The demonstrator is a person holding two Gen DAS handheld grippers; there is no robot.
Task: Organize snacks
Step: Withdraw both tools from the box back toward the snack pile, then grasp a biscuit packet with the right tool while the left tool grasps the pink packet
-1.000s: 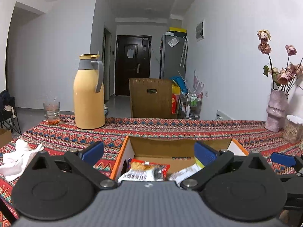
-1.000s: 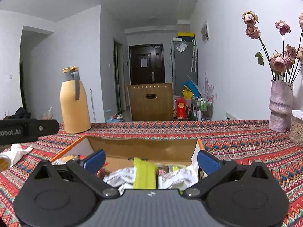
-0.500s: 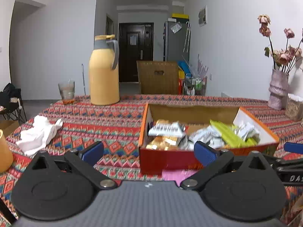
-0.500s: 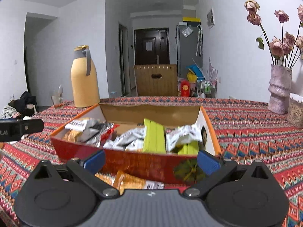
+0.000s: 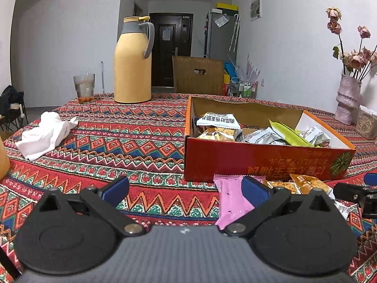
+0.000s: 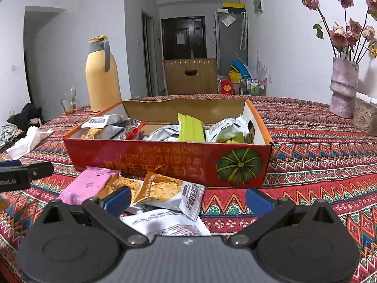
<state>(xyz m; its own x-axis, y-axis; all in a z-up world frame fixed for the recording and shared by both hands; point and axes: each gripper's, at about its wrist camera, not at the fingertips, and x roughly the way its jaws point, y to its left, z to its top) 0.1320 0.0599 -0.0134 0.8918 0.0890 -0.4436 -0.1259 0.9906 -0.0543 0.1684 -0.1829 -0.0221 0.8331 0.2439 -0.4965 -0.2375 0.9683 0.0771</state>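
Even indoor light, moderately bright, source out of frame. Both views sharp centrally. Fisheye bends walls and doorframes; dark vignette in corners. Soft shadow under red box (image 6: 165, 162) on table (image 5: 132, 139). Faint sheen on silver packets.

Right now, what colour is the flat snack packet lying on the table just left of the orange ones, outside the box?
Pink; the snack packet shows best in the right wrist view.

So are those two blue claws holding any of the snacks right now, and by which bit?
Nothing is held. The left gripper and right gripper are both open above loose packets before the snack box.
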